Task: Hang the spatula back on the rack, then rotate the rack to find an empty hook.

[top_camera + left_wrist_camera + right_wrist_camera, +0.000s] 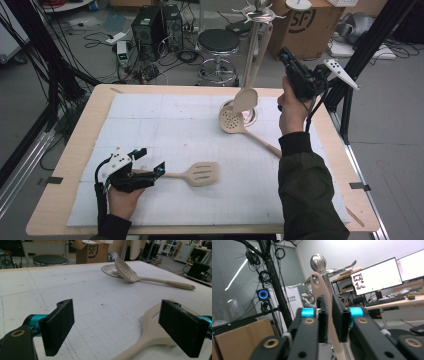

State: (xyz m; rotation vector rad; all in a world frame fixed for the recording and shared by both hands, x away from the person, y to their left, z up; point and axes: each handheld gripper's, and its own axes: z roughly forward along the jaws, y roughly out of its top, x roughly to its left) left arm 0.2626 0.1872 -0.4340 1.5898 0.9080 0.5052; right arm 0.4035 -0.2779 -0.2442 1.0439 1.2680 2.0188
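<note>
On the white foam-covered tabletop (165, 125), a steel utensil stand with a ball top (260, 20) rises near the far right edge, and the right gripper (329, 315) has its jaws closed tight on the handle of a beige plastic spatula (248, 85) hanging from it. A beige perforated skimmer spoon (245, 131) leans on the stand's base. Near the front left corner, the left gripper (115, 327) rests with jaws wide apart, holding nothing, beside a beige slotted turner (195, 174).

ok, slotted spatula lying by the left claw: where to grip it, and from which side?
Take the slotted spatula by its thin straight handle, not the wide flat head. It lies flat, handle end toward the left claw, whose jaws stand open, so probably come in from that end, jaws straddling the handle.
</note>
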